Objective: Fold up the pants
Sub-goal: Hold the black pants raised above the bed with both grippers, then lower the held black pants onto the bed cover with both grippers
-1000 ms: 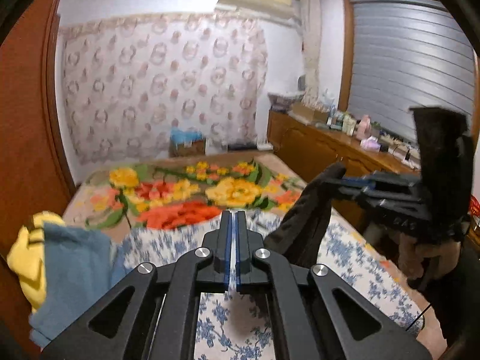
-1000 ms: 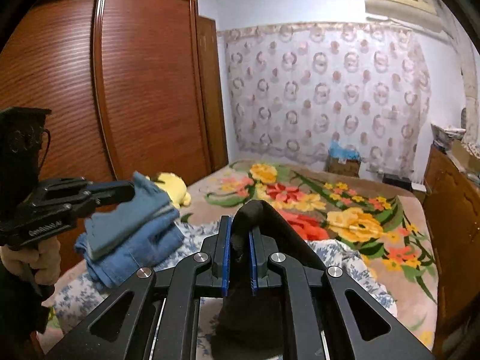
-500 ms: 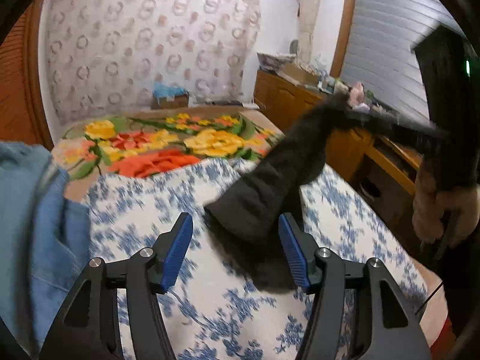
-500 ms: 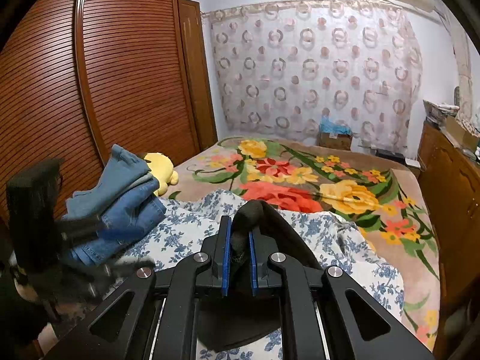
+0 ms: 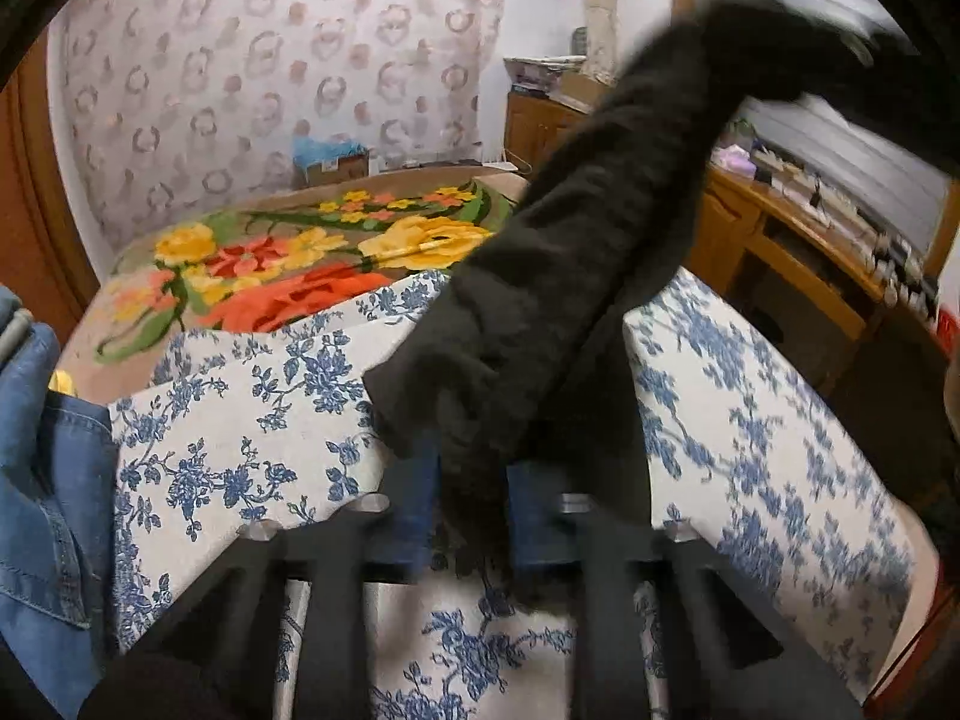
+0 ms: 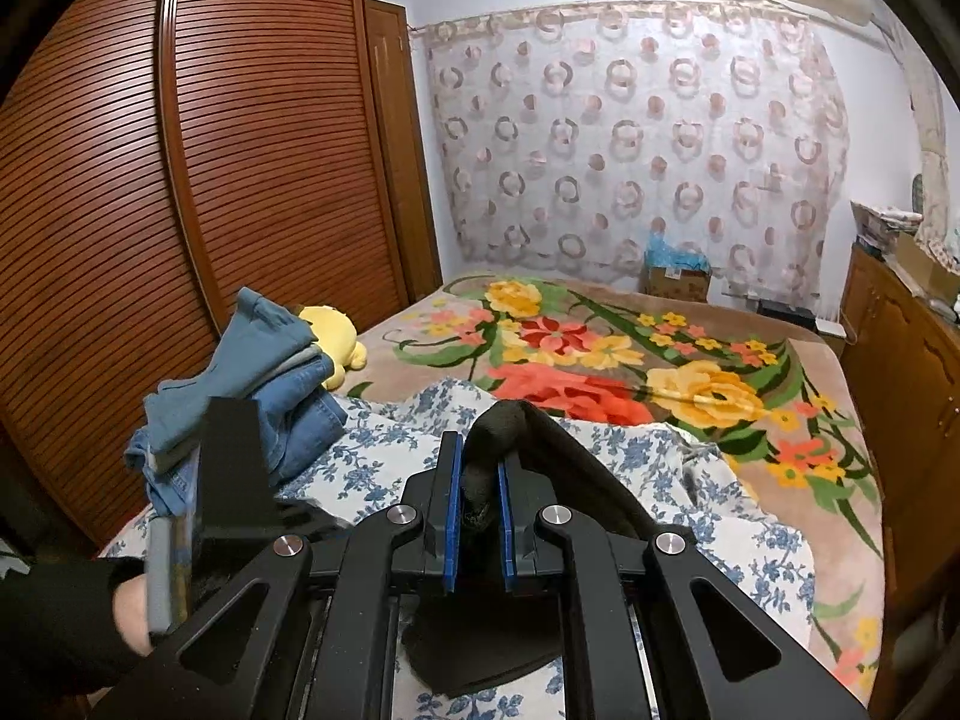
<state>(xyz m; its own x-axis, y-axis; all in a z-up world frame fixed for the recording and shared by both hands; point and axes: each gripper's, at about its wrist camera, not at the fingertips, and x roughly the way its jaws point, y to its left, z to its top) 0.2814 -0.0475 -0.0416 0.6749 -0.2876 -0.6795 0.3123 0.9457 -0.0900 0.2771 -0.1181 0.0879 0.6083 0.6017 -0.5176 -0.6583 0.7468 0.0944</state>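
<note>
Pants (image 5: 576, 276) hang as a long black band, their axis running from our left tongs (image 5: 468, 516) up and rightward to the right tongs (image 6: 478, 516). On the left, the jaws are closing with a low fold of cloth between the blue pads; blur hides whether they press yet. On the right, we clench the upper end. Left tongs sit nearer the free lower end, just above the sheet (image 5: 240, 432).
</note>
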